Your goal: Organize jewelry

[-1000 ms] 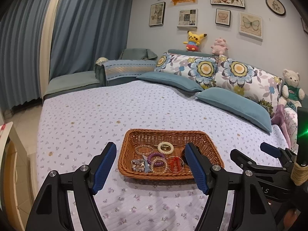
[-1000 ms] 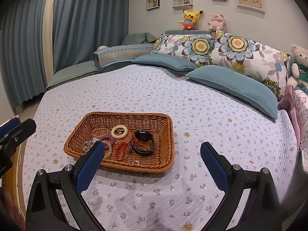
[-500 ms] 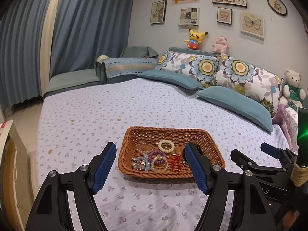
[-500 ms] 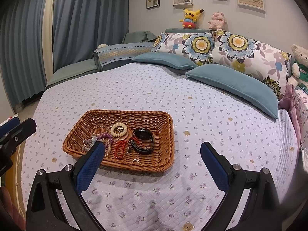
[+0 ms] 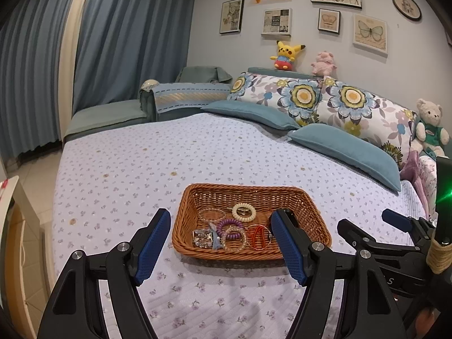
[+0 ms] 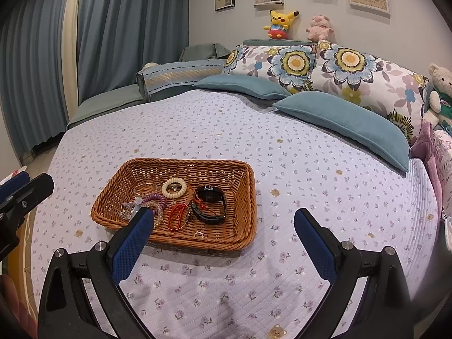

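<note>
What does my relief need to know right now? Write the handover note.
Left gripper: open, empty, above the bed short of the wicker basket.
Right gripper: open, empty, also short of the basket.
In the basket: cream coil hair tie, purple coil tie, red loop, black watch, beaded pieces, a small ring.
Done: nothing visibly sorted; all the pieces lie loose together.
Left: pick and arrange each piece.

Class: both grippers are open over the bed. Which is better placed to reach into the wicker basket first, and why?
Probably left. The left gripper frames the wicker basket between its fingers, while the right gripper points mostly at bare bedspread.
</note>
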